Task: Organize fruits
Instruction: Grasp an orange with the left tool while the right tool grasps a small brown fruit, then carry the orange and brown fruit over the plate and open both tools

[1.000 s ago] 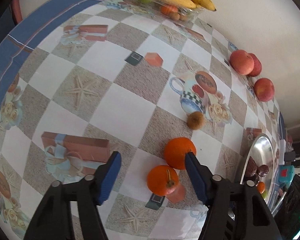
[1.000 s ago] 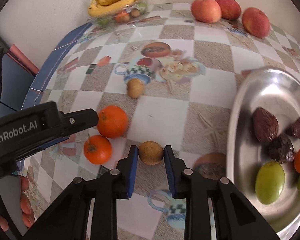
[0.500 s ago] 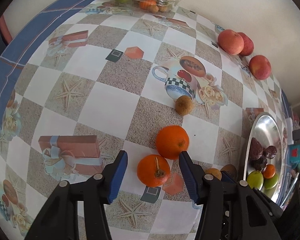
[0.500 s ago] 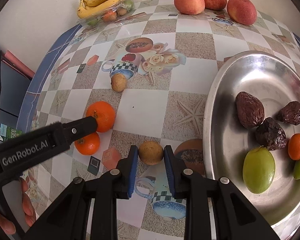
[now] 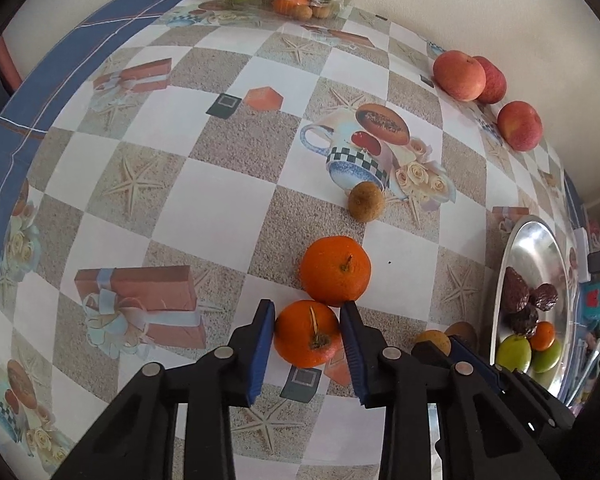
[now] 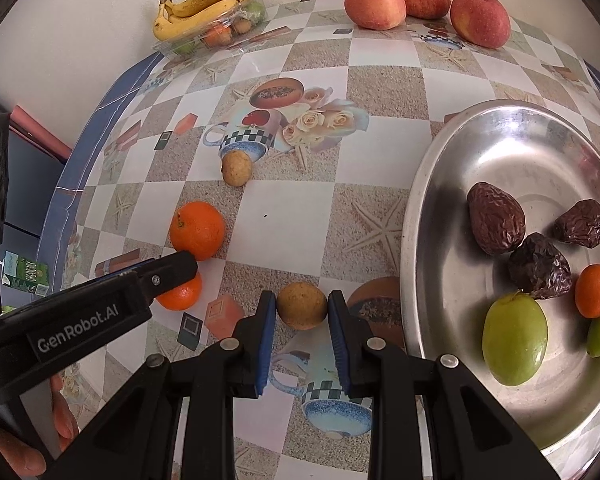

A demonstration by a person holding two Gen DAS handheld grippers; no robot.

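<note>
While left gripper (image 5: pixel 307 338) brackets tangerine (image 5: pixel 307 334) | stem faces camera

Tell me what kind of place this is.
Probably a home dining or kitchen table: a printed checkered tablecloth against a plain wall, a metal tray of fruit, and bananas on a plastic container.

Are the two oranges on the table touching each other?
Cannot tell. In the left wrist view the near orange overlaps the far orange; in the right wrist view the left gripper hides their junction.
</note>
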